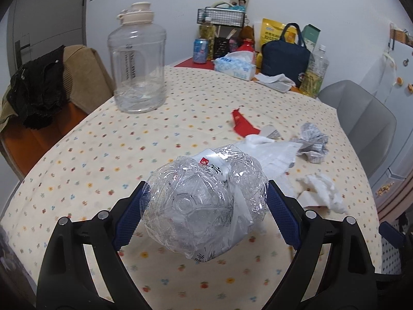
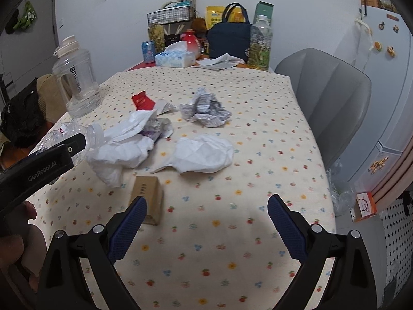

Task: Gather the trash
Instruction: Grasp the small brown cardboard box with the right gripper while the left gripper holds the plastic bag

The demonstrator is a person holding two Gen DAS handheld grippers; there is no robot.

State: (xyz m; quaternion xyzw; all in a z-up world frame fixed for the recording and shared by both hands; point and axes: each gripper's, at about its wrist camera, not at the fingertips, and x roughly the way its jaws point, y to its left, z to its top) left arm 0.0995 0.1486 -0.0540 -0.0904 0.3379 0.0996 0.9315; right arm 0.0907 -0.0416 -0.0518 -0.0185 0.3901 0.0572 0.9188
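Left wrist view showed left claw (image 1: 204,206) clamped wide on crushed bottle (image 1: 201,206) above table (image 1: 77,168); right claw (image 2: 204,222) gaped empty, tissues (image 2: 204,156) ahead uncollected.

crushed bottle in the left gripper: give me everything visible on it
The crushed plastic bottle is clear, thin and heavily crumpled, with a white printed label bearing a small red mark. Its moulded base faces the left wrist camera; in the right wrist view its neck end points toward the heap of white tissue. It sits lengthwise between the blue pads of the left gripper, which close on its sides. It looks raised off the floral tablecloth.
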